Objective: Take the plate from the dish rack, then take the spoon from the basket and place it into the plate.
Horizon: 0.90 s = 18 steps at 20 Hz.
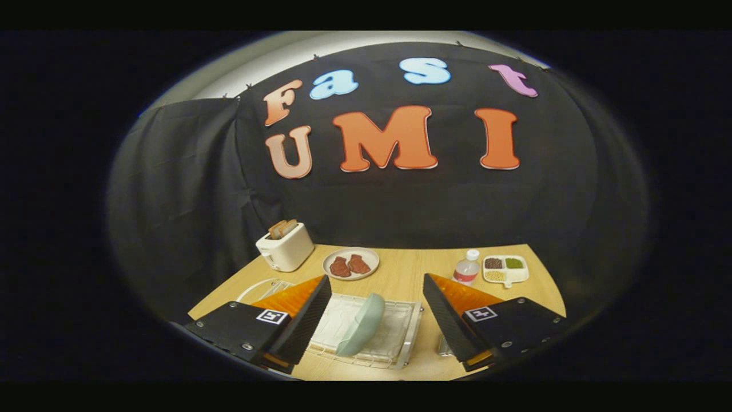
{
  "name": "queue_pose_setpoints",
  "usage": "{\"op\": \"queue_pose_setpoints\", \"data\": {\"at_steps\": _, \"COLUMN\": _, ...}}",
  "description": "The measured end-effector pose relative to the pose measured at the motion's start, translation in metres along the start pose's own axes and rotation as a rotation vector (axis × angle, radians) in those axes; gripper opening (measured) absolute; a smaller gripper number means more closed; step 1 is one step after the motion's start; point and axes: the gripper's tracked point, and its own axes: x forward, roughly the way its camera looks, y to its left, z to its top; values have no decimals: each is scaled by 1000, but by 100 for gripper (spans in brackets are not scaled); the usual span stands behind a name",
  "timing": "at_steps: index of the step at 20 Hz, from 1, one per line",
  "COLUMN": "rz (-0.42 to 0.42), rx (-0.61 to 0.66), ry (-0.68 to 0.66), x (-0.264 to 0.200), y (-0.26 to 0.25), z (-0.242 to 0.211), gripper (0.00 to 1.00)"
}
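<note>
Gripper view looks down over a light wooden table [400, 274] backed by black cloth. Near the camera, a white wire dish rack [394, 337] lies on the table, and a pale green oval plate [359, 325] stands on edge in it, leaning. The gripper [377, 312] hangs above the rack with its black, orange-backed fingers [309, 320] spread wide, the plate between them and touched by neither. At far left sits a white toaster [285, 247] with bread in its slots. Right of it lies a round beige plate [350, 264] carrying two brown pieces. At far right are a white divided tray [505, 269] and a small clear bottle [467, 268].
</note>
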Motion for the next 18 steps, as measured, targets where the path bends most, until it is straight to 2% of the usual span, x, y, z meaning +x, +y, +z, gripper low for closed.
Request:
{"op": "queue_pose_setpoints", "data": {"at_steps": 7, "rz": -13, "rx": 26, "ry": 255, "x": 30, "y": 0, "z": -59, "gripper": 95}}
{"op": "queue_pose_setpoints", "data": {"at_steps": 12, "rz": -35, "rx": 23, "ry": 449, "x": 46, "y": 1, "z": -104, "gripper": 86}}
{"op": "queue_pose_setpoints", "data": {"at_steps": 14, "rz": -26, "rx": 40, "ry": 537, "x": 46, "y": 8, "z": -123, "gripper": 81}}
{"op": "queue_pose_setpoints", "data": {"at_steps": 15, "rz": -21, "rx": 59, "ry": 570, "x": 46, "y": 14, "z": -129, "gripper": 70}}
{"op": "queue_pose_setpoints", "data": {"at_steps": 17, "rz": -36, "rx": 66, "ry": 614, "x": 48, "y": 16, "z": -139, "gripper": 56}}
{"op": "queue_pose_setpoints", "data": {"at_steps": 18, "rz": -44, "rx": 69, "ry": 631, "x": 49, "y": 17, "z": -142, "gripper": 52}}
